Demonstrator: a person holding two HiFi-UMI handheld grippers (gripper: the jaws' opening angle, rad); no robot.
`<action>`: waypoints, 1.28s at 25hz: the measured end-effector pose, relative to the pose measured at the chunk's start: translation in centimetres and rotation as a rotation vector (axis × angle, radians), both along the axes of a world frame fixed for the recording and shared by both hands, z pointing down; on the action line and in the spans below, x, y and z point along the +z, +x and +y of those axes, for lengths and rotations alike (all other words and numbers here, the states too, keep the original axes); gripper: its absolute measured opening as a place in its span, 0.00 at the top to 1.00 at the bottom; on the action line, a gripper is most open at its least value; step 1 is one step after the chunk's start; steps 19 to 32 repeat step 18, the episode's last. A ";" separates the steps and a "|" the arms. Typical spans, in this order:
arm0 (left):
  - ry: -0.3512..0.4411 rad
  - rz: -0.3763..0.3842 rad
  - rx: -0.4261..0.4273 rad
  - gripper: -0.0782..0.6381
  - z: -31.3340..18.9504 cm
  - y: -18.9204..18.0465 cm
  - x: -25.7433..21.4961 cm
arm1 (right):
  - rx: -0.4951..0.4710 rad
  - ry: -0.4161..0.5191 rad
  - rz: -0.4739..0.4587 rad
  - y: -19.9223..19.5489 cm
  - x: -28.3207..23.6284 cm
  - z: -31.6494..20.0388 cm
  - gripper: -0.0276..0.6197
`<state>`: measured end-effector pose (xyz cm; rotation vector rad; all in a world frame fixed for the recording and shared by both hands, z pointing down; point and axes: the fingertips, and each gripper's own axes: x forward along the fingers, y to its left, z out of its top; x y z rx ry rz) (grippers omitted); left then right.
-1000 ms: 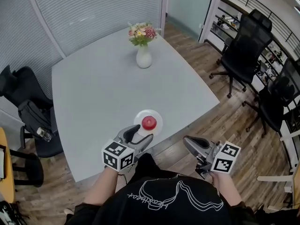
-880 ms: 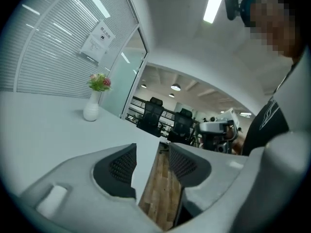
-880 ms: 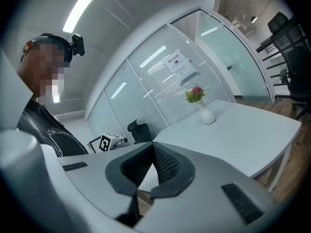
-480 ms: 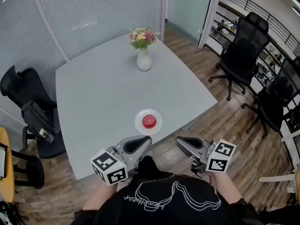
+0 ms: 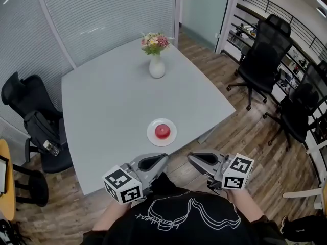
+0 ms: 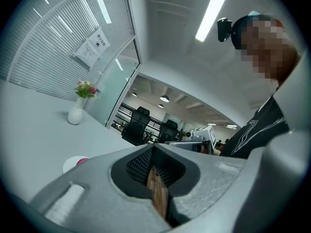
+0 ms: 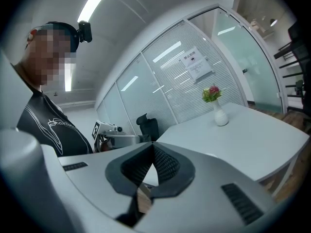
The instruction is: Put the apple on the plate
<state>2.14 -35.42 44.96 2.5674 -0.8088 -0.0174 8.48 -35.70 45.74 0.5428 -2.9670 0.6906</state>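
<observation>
A red apple rests on a small white plate near the front edge of the grey table. Both grippers hang off the table's edge, close to the person's body, with their tips turned toward each other. My left gripper is shut with nothing between its jaws. In the left gripper view its tips meet, and the plate with the apple shows low on the left. My right gripper also has its jaws together and holds nothing; the right gripper view confirms this.
A white vase of flowers stands at the table's far side. Black office chairs stand on the wooden floor to the right. Another black chair with a bag stands at the table's left.
My left gripper drew back from the plate toward the body and its jaws closed. The right gripper shifted left toward it. The apple stayed on the plate.
</observation>
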 end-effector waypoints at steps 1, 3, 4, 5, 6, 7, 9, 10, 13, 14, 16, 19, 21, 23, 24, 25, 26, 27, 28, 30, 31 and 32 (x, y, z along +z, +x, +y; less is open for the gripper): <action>-0.002 -0.002 0.000 0.87 -1.3 -0.1 0.4 | 0.005 -0.005 0.003 -0.1 0.5 -1.3 0.95; 0.003 -0.004 0.006 0.87 -4.3 -0.4 1.3 | 0.017 -0.008 0.008 -0.3 1.5 -4.3 0.95; 0.007 -0.009 0.010 0.87 -5.6 -0.4 1.7 | 0.023 -0.006 0.011 -0.3 1.9 -5.5 0.95; 0.010 -0.015 0.013 0.87 -6.5 -0.4 2.0 | 0.030 -0.005 0.015 -0.3 2.2 -6.4 0.95; 0.011 -0.023 0.011 0.87 -6.9 -0.4 2.2 | 0.037 -0.004 0.019 -0.2 2.3 -6.8 0.95; 0.008 -0.028 0.006 0.87 -7.0 -0.4 2.3 | 0.041 -0.006 0.023 0.0 2.4 -6.8 0.95; 0.001 -0.028 -0.004 0.87 -6.8 -0.3 2.3 | 0.045 -0.013 0.029 0.2 2.3 -6.5 0.95; -0.001 -0.025 -0.007 0.87 -6.6 -0.2 2.1 | 0.046 -0.017 0.030 0.2 2.3 -6.3 0.95; -0.004 -0.034 -0.018 0.87 -6.1 -0.2 2.0 | 0.046 -0.028 0.027 0.2 2.2 -5.9 0.95; -0.005 -0.040 -0.021 0.87 -6.0 -0.2 2.0 | 0.045 -0.031 0.027 0.2 2.3 -5.8 0.95; -0.008 -0.045 -0.025 0.87 -5.9 -0.1 2.1 | 0.044 -0.037 0.029 0.3 2.3 -5.7 0.95; -0.013 -0.044 -0.026 0.87 -5.8 0.0 2.2 | 0.046 -0.042 0.033 0.5 2.4 -5.6 0.95; -0.013 -0.044 -0.026 0.87 -5.8 0.0 2.2 | 0.046 -0.042 0.033 0.5 2.4 -5.6 0.95; -0.013 -0.044 -0.026 0.87 -5.8 0.0 2.2 | 0.046 -0.042 0.033 0.5 2.4 -5.6 0.95; -0.013 -0.044 -0.026 0.87 -5.8 0.0 2.2 | 0.046 -0.042 0.033 0.5 2.4 -5.6 0.95; -0.013 -0.044 -0.026 0.87 -5.8 0.0 2.2 | 0.046 -0.042 0.033 0.5 2.4 -5.6 0.95; -0.013 -0.044 -0.026 0.87 -5.8 0.0 2.2 | 0.046 -0.042 0.033 0.5 2.4 -5.6 0.95; -0.013 -0.044 -0.026 0.87 -5.8 0.0 2.2 | 0.046 -0.042 0.033 0.5 2.4 -5.6 0.95; -0.013 -0.044 -0.026 0.87 -5.8 0.0 2.2 | 0.046 -0.042 0.033 0.5 2.4 -5.6 0.95; -0.013 -0.044 -0.026 0.87 -5.8 0.0 2.2 | 0.046 -0.042 0.033 0.5 2.4 -5.6 0.95; -0.013 -0.044 -0.026 0.87 -5.8 0.0 2.2 | 0.046 -0.042 0.033 0.5 2.4 -5.6 0.95; -0.013 -0.044 -0.026 0.87 -5.8 0.0 2.2 | 0.046 -0.042 0.033 0.5 2.4 -5.6 0.95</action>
